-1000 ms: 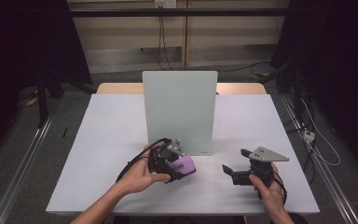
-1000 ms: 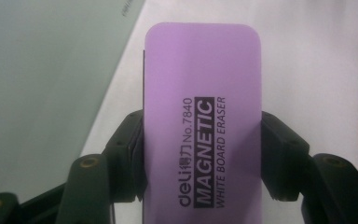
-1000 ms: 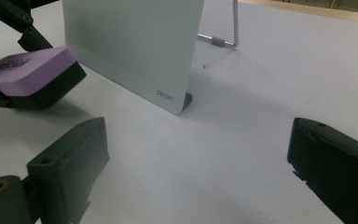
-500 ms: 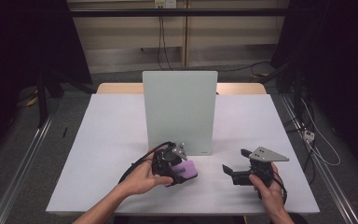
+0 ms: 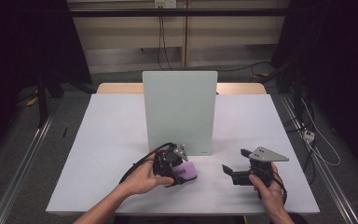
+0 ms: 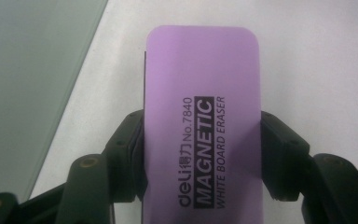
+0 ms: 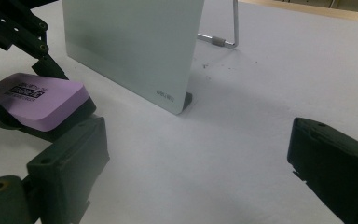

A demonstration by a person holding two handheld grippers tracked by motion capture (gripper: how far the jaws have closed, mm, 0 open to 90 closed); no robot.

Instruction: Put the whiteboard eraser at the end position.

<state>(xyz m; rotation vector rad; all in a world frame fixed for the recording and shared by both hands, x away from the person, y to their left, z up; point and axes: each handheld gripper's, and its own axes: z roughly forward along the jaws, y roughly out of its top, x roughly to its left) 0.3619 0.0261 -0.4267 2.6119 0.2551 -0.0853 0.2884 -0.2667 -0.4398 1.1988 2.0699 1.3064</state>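
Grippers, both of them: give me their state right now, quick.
Left gripper: shut on the purple whiteboard eraser, jaws pressing its two long sides.
Right gripper: open, nothing between its jaws, low over the white table.

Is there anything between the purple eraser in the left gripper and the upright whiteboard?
Nothing visible. The purple magnetic eraser is clamped in the left gripper, just in front of the pale green upright whiteboard, with bare white table between them.
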